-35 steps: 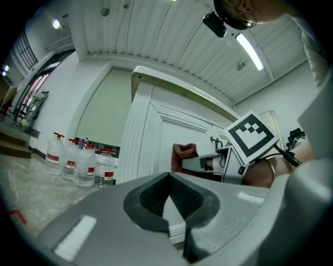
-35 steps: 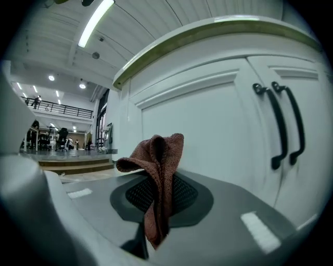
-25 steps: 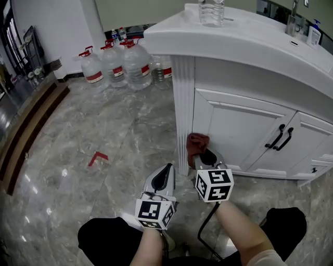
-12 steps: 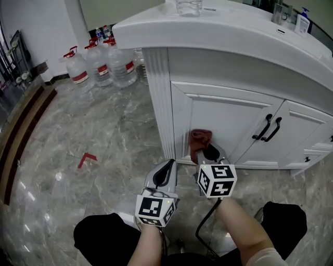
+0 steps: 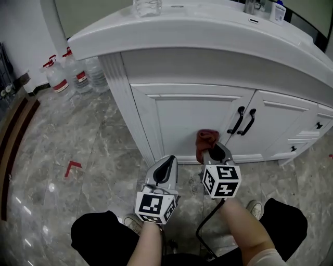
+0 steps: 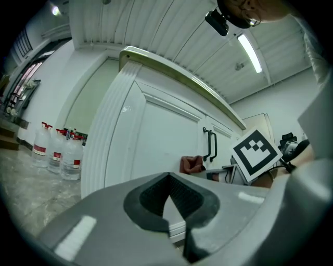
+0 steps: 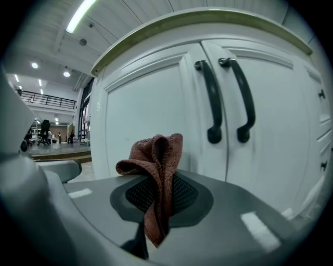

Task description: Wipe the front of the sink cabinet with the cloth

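Right tool [image 7: 155,215] tight on the cloth [image 7: 157,156]

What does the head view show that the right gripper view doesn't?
Only the head view shows the water jugs on the floor, the clear bottle on the countertop, and the person's legs. Only the right gripper view shows the long ceiling light and a far railing. Both show the right tongs pinching the cloth, the two black handles and the white cabinet doors.
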### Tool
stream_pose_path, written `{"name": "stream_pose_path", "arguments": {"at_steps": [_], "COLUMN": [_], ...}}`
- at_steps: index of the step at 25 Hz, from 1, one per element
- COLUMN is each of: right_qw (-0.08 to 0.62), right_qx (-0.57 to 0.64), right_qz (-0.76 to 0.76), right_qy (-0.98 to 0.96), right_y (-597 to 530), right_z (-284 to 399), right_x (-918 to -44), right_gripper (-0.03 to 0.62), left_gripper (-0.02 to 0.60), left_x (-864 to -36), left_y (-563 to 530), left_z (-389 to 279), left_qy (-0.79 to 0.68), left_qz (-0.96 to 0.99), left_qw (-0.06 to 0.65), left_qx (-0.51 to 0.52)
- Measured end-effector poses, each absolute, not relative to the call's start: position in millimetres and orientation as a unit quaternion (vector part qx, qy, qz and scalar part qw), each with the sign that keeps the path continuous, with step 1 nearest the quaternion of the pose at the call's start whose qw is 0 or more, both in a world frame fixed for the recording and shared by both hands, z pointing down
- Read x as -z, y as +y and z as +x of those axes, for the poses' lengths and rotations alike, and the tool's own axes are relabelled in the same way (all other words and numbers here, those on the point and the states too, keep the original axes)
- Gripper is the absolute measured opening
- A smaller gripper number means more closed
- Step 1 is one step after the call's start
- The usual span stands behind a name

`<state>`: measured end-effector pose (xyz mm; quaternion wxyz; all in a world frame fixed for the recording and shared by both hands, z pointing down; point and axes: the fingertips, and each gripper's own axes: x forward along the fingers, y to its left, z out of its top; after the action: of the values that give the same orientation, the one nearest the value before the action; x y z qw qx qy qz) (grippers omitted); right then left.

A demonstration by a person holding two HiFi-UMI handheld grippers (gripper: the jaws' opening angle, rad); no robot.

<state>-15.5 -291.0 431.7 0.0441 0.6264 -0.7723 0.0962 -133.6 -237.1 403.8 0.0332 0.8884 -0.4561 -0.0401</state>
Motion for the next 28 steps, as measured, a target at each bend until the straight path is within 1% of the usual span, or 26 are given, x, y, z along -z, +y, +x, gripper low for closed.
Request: {"name": "stream_pose_path", "arguments": {"at_steps": [6,14,19,28], "right_qw": [0.035,0.038,0.038,0.064], "right_qx": [-0.102,-0.108,-0.118,-0.135], "right_qz": [0.653,0.678,0.655,0.578], "right_qy": [-0.75,-0.726,-0.745,-0.802], "right_y": [-282.7,-269.3,-269.0,-287.5], "right_z": [26.9,57.6,22.7,-95.5], "right_x": [-431.6,-437.2,-445.9,-485.8], "right_gripper": [0.08,0.08,0.08,0.08], "left_gripper": [0.0,0.0,0.0,0.0], "left_x": [-412.4,-416.4,-423.0,-449.2], "left_y": [-229.5,-223.2,-230.6,-239.0], "left_z": [-105.7,-89.6,-119.0,-206.0], "left_qy": [-0.435,-0.423,-0.451,-0.516], "left_qz": [0.899,0.905,0.892,0.854], "left_qw": [0.036,0.031,0.039,0.067], "left_qx": [0.03,0.022,0.02,0.012]}}
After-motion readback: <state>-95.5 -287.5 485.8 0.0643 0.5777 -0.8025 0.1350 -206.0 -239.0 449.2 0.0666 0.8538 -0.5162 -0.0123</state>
